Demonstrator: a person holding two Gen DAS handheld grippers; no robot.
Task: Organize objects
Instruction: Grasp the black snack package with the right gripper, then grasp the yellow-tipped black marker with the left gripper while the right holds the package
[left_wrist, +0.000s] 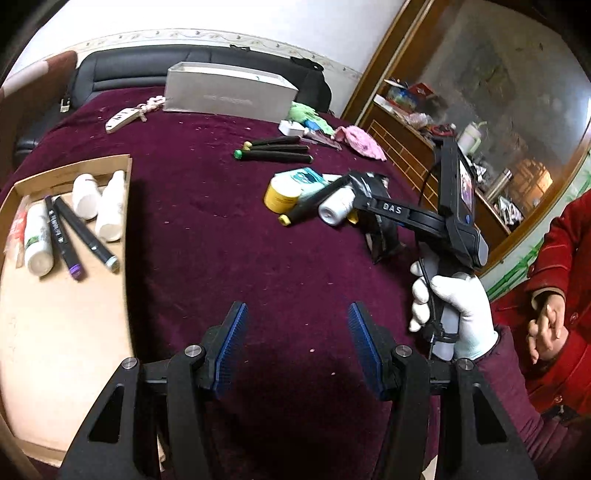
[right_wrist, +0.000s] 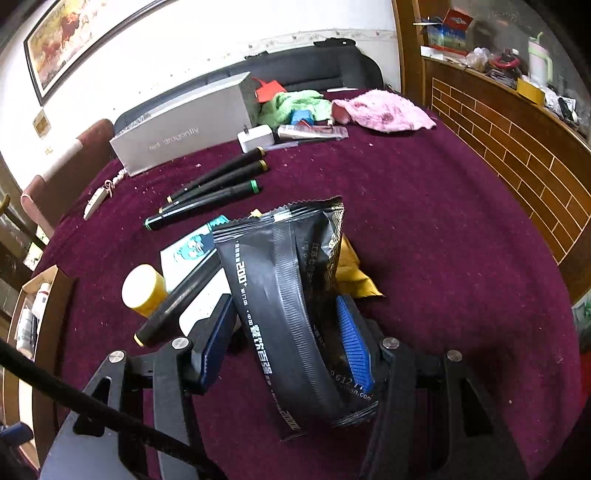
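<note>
My right gripper (right_wrist: 286, 332) is shut on a black foil packet (right_wrist: 284, 280) and holds it over the maroon tablecloth (right_wrist: 443, 221). The packet also shows in the left wrist view (left_wrist: 373, 188), in the right gripper (left_wrist: 364, 201). Under it lie a yellow-lidded jar (right_wrist: 144, 290), a black marker (right_wrist: 177, 299), a teal-and-white packet (right_wrist: 192, 251) and a yellow packet (right_wrist: 351, 273). My left gripper (left_wrist: 297, 345) is open and empty above bare cloth. A cardboard box (left_wrist: 62, 295) at the left holds white bottles (left_wrist: 110, 206) and two markers (left_wrist: 74, 236).
Three black markers (left_wrist: 277, 149) lie mid-table. A grey box (left_wrist: 229, 92), a white charger (right_wrist: 256, 136), green cloth (right_wrist: 291, 103) and pink cloth (right_wrist: 384, 109) sit at the far side. A person in red (left_wrist: 561, 273) is at the right. A wooden cabinet (right_wrist: 517, 147) stands beyond.
</note>
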